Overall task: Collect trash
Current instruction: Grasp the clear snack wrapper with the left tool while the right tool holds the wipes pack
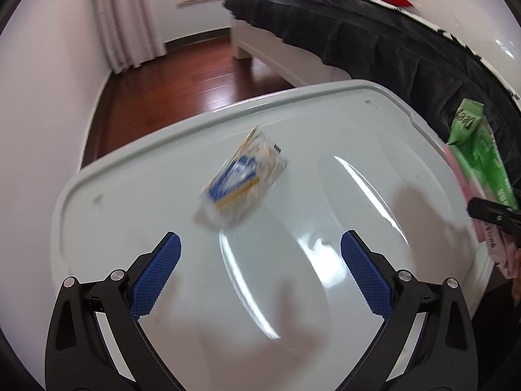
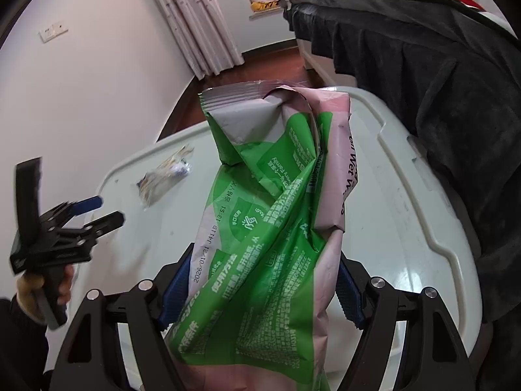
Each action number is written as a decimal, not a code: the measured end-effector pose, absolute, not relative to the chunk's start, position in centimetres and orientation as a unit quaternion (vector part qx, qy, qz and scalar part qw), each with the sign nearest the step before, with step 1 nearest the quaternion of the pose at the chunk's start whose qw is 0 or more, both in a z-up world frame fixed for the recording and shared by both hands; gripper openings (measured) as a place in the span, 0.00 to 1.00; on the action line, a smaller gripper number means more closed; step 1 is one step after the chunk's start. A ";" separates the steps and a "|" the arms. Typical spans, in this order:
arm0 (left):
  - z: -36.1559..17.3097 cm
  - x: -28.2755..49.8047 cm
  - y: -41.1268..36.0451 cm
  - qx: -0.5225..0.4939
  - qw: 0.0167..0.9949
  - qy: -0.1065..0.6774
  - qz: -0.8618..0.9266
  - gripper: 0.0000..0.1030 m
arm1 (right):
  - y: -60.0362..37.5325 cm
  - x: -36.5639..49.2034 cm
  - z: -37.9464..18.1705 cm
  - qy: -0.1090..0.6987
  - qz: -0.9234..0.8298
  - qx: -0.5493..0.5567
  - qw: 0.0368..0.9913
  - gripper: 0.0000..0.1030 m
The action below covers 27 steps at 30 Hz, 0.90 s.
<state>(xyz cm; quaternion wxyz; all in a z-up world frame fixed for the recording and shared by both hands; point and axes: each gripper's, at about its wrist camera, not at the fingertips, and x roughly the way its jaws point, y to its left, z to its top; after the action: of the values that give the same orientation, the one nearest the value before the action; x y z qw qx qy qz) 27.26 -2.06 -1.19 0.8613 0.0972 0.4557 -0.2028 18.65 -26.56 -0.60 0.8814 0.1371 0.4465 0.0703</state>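
Note:
A small crumpled wrapper (image 1: 242,185), clear with blue and yellow print, lies on a white plastic lid (image 1: 325,114). My left gripper (image 1: 260,238) hovers just short of it, blue pads wide apart and nothing between them. From the right wrist view, that wrapper (image 2: 162,179) sits at the lid's far left, with the left gripper (image 2: 107,210) open beside it and a hand (image 2: 62,283) holding its handle. My right gripper (image 2: 265,264) is shut on a large green and pink wet-wipe packet (image 2: 267,228), lifted above the lid (image 2: 407,195). The packet (image 1: 482,159) also shows at the left view's right edge.
A bed draped with a dark blanket (image 1: 390,42) runs close along the lid's right side (image 2: 439,65). Dark wooden floor (image 1: 182,81) lies beyond the lid, with white walls and pale curtains (image 2: 195,26) at the back.

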 end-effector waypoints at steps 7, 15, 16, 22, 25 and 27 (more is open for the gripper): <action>-3.1 33.8 -1.2 0.064 0.851 0.473 -0.221 0.93 | -27.2 19.1 -1.2 0.457 0.074 0.174 0.869 0.72; -5.5 35.0 -3.4 0.104 0.830 0.483 -0.259 0.93 | -26.7 18.8 -1.2 0.456 0.089 0.170 0.869 0.73; -5.8 35.0 -3.7 0.110 0.828 0.485 -0.261 0.93 | -26.6 18.9 -1.2 0.456 0.090 0.168 0.870 0.73; -6.4 35.9 -4.0 0.107 0.837 0.484 -0.230 0.93 | -26.7 19.1 -1.2 0.454 0.092 0.166 0.871 0.73; -6.8 35.2 -4.9 0.132 0.845 0.475 -0.206 0.94 | -26.9 19.2 -1.3 0.453 0.094 0.163 0.871 0.73; -6.9 35.0 -4.7 0.122 0.848 0.478 -0.195 0.94 | -26.8 19.1 -1.1 0.449 0.093 0.158 0.874 0.73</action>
<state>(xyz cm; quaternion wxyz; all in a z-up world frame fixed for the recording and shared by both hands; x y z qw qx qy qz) 35.03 -4.71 -6.87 0.8480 0.1223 0.4776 -0.1947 19.09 -26.83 -1.11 0.8742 0.1581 0.4495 0.0931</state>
